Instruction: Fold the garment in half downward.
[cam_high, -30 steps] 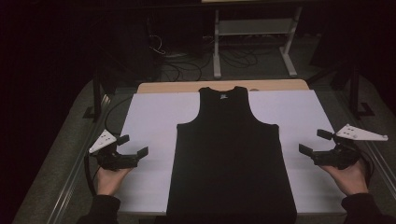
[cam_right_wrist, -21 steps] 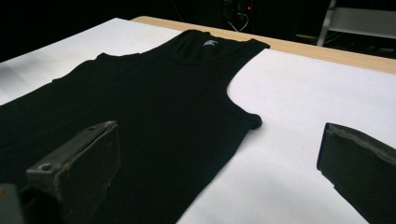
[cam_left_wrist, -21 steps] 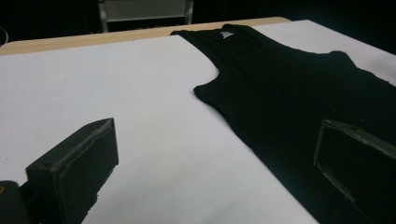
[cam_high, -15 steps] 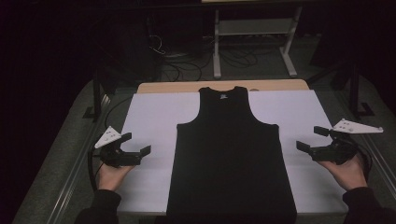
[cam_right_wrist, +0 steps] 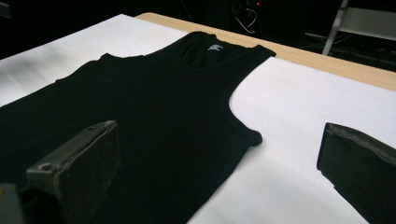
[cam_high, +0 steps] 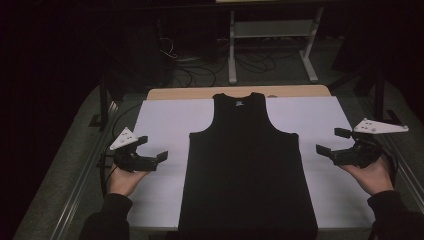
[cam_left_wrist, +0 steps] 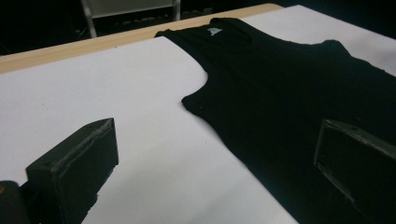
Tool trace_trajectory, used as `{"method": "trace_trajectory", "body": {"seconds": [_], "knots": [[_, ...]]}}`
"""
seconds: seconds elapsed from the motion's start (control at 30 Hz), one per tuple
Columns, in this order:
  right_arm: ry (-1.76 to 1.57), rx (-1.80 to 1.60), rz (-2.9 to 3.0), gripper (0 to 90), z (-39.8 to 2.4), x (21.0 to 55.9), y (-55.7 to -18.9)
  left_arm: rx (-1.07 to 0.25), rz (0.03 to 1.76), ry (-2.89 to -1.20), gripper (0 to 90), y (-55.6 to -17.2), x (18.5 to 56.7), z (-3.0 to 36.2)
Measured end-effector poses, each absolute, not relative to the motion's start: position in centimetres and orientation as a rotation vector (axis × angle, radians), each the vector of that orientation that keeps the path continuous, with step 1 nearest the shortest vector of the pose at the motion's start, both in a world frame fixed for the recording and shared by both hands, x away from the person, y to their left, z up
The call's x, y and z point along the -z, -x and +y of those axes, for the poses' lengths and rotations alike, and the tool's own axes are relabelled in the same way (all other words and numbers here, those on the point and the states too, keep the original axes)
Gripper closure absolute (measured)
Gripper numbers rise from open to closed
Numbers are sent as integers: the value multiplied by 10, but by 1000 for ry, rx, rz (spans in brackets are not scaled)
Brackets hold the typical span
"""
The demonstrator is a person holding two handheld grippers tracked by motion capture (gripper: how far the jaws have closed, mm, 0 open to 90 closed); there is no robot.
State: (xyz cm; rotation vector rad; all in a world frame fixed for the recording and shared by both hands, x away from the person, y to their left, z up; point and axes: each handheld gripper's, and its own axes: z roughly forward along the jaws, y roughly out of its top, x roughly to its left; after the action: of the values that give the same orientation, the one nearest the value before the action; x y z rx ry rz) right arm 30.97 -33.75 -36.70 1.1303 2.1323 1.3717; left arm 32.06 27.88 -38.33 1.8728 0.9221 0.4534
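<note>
A black sleeveless tank top (cam_high: 247, 165) lies flat on a white sheet (cam_high: 165, 120), neck toward the far edge, with a small white label at the collar. My left gripper (cam_high: 152, 148) hovers open over the sheet, just left of the shirt's left side. My right gripper (cam_high: 330, 140) is open on the other side, a short gap off the shirt's right edge. In the left gripper view the tank top (cam_left_wrist: 289, 79) and its armhole lie ahead of the open left gripper (cam_left_wrist: 217, 126). The right gripper view shows the tank top (cam_right_wrist: 154, 102) beyond the open right gripper (cam_right_wrist: 219, 127).
The white sheet covers most of a wooden table (cam_high: 200, 93) whose far edge shows bare. Behind it, on a dark floor, stand a white metal frame (cam_high: 270, 45) and loose cables (cam_high: 180, 60). Metal rails (cam_high: 70, 210) run along both table sides.
Both grippers have moved a little forward and inward toward the shirt's sides. The shirt has not moved.
</note>
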Motion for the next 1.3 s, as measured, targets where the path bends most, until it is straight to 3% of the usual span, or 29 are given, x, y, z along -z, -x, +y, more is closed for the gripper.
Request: {"method": "trace_trajectory", "body": {"seconds": [1.3], "knots": [[-1143, -1305, 2230, 0, -324, 352, -362, -393, 880, -1968, 0, -380, 352, 257]]}}
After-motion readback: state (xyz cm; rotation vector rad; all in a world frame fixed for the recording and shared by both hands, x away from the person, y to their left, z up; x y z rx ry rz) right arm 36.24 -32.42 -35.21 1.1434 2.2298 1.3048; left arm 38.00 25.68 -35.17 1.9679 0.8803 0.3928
